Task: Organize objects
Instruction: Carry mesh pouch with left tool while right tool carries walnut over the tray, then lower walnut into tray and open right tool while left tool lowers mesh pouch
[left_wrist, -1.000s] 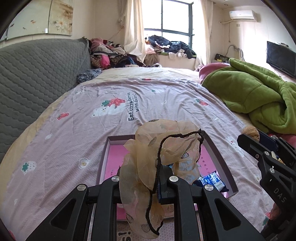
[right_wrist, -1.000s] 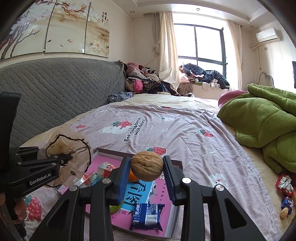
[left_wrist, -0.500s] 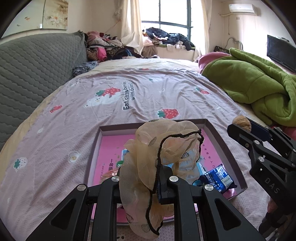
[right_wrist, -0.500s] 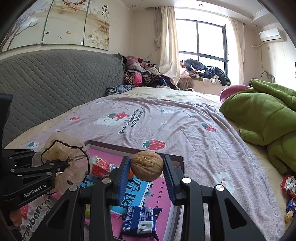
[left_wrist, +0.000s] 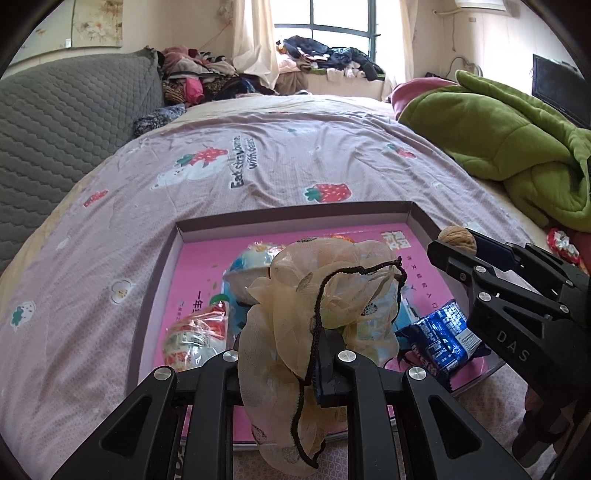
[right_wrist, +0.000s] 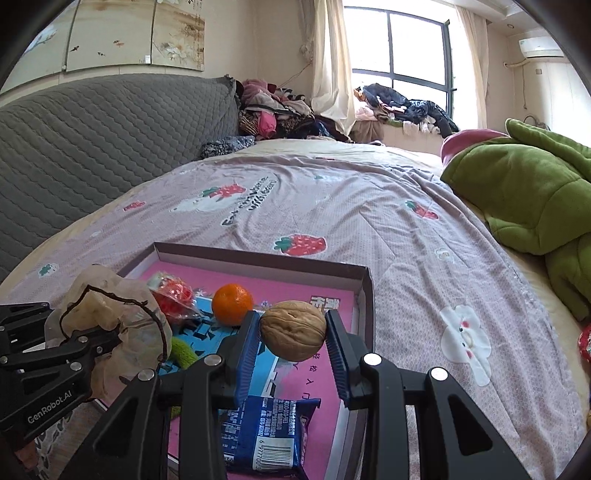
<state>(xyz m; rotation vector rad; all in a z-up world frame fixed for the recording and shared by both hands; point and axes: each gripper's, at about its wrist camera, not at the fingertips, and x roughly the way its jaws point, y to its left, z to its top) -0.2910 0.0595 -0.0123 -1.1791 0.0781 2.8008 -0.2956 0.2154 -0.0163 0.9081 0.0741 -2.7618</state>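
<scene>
A shallow box lid with a pink printed floor (left_wrist: 192, 266) (right_wrist: 332, 280) lies on the bed. My left gripper (left_wrist: 317, 369) (right_wrist: 107, 339) is shut on a sheer beige scrunchie with a black cord (left_wrist: 325, 295) (right_wrist: 110, 314), held over the near part of the box. My right gripper (right_wrist: 291, 332) (left_wrist: 461, 243) is shut on a walnut (right_wrist: 293, 330) (left_wrist: 458, 238) above the box's right side. Inside the box lie an orange (right_wrist: 232, 303), a blue snack packet (right_wrist: 266, 432) (left_wrist: 439, 339), a red-and-white wrapped sweet (left_wrist: 195, 336) (right_wrist: 173, 295) and a green scrap (right_wrist: 183, 350).
The purple strawberry-print sheet (left_wrist: 277, 162) covers the bed. A green quilt (left_wrist: 498, 147) is heaped at the right, a grey quilted headboard (right_wrist: 92, 140) stands at the left, and clothes (right_wrist: 280, 114) are piled by the window. A red wrapped sweet (left_wrist: 561, 245) lies on the sheet at the right.
Both grippers have sunk toward the box, which now fills more of each view. The scrunchie and the walnut stay clamped as before.
</scene>
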